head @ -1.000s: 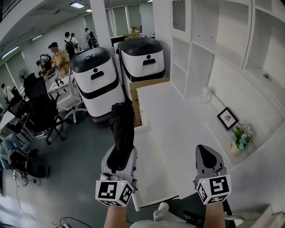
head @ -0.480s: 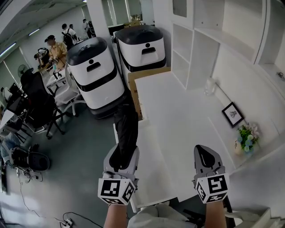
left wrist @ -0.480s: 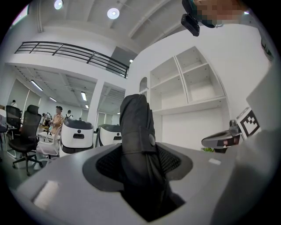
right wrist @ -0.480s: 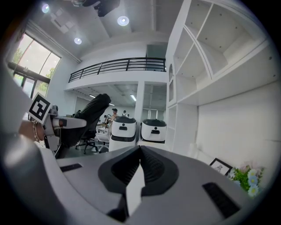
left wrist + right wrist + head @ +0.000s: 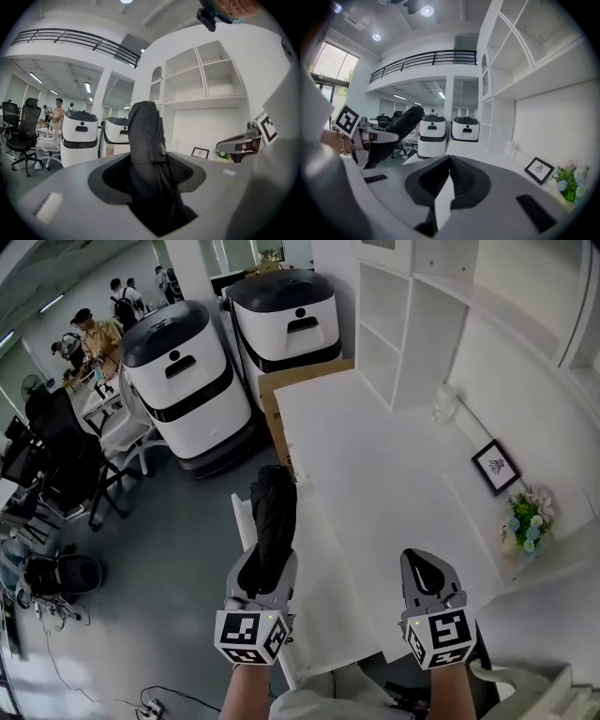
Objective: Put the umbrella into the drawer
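A folded black umbrella [image 5: 272, 519] [image 5: 146, 136] points forward, away from me. My left gripper [image 5: 266, 563] [image 5: 147, 176] is shut on its near end. It hangs over the left edge of the white desk [image 5: 375, 474], above a narrow white ledge [image 5: 242, 514] that juts out there; I cannot tell whether that ledge is the drawer. My right gripper [image 5: 424, 570] [image 5: 449, 180] is shut and holds nothing, above the desk's near part. In the right gripper view the umbrella [image 5: 404, 120] shows at the left. In the left gripper view the right gripper [image 5: 238, 142] shows at the right.
Two white-and-black machines [image 5: 180, 381] [image 5: 286, 315] stand on the floor beyond the desk's left side, a cardboard box [image 5: 281, 390] next to them. A framed picture [image 5: 494, 465], a small flower pot [image 5: 527, 521] and white shelves [image 5: 394, 324] line the right. People and office chairs [image 5: 56, 446] are far left.
Both grippers have come down closer to the desk. The umbrella, still held, now lies along the desk's left edge instead of reaching toward the machines.
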